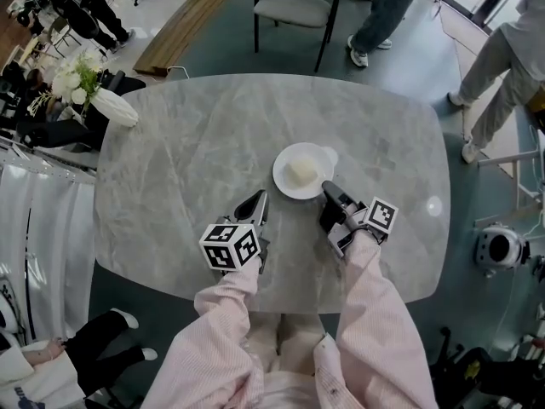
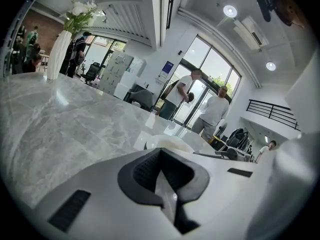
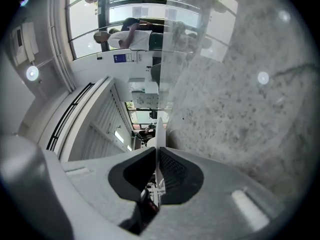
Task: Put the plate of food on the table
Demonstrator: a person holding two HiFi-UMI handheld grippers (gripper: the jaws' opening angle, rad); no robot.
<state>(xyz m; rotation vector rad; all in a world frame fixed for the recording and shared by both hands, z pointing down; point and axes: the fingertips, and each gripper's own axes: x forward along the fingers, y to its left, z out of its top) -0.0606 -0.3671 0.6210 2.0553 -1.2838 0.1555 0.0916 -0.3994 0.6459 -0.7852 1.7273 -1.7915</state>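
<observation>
Risk here imo: the right tongs [image 1: 330, 196] are pinched shut on just the thin near-right rim of the round white plate [image 1: 285, 154], so dragging back before letting go could tilt it and slide the pale block of food [image 1: 301, 172] off. Left tongs [image 1: 255, 201] are closed on nothing, just beside the plate's near-left edge. Plate looks to be sitting mid grey marble surface [image 1: 187, 143].

A grey marble table [image 1: 187, 152] carries a white plate [image 1: 283, 177] and a flower vase [image 1: 115, 107].
</observation>
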